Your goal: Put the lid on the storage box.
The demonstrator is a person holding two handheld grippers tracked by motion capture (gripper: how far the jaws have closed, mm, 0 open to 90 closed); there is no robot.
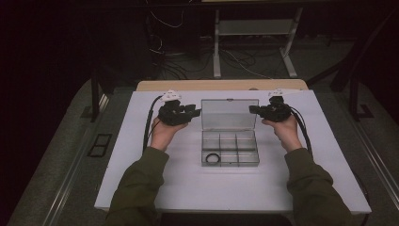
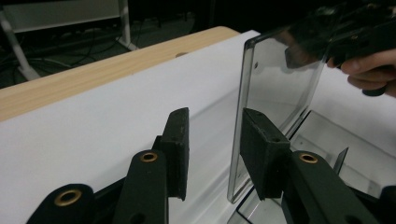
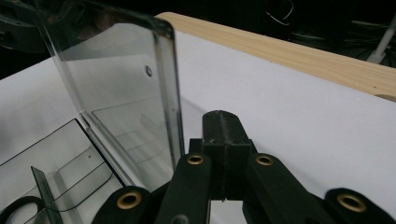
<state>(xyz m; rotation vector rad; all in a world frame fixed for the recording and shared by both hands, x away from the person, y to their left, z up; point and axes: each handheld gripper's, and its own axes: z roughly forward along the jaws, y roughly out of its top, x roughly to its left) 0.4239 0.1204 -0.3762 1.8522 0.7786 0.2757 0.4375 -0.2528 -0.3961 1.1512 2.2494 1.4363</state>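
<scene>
1. Clear plastic organiser box (image 1: 230, 148) sits open near the middle of the white surface (image 1: 141, 188), its lid (image 1: 229, 114) standing upright at the far side of its compartments.
2. Dividers split the box into small compartments; a black ring (image 1: 213, 158) lies in the near-left one.
3. At the lid's left edge hangs the left claw (image 1: 196, 112), held in the person's left hand (image 1: 163, 132).
4. In the left gripper view its two black jaws stand apart with a plain gap between them; the lid's side edge (image 2: 238, 140) lies just off the inner face of the right-hand jaw, and neither pad presses on it. Whether that jaw touches the lid cannot be told.
5. At the lid's right edge is the right claw (image 1: 252, 109), held in the person's right hand (image 1: 285, 132).
6. In the right gripper view its jaws are pressed together with nothing between them, and the lid's edge (image 3: 170, 88) stands just beside them, to their left.
7. Beyond the lid, a strip of pale wood (image 1: 221, 85) runs along the far edge of the white surface.
8. Both forearms, in olive sleeves (image 1: 136, 188), come in on either side of the box.
</scene>
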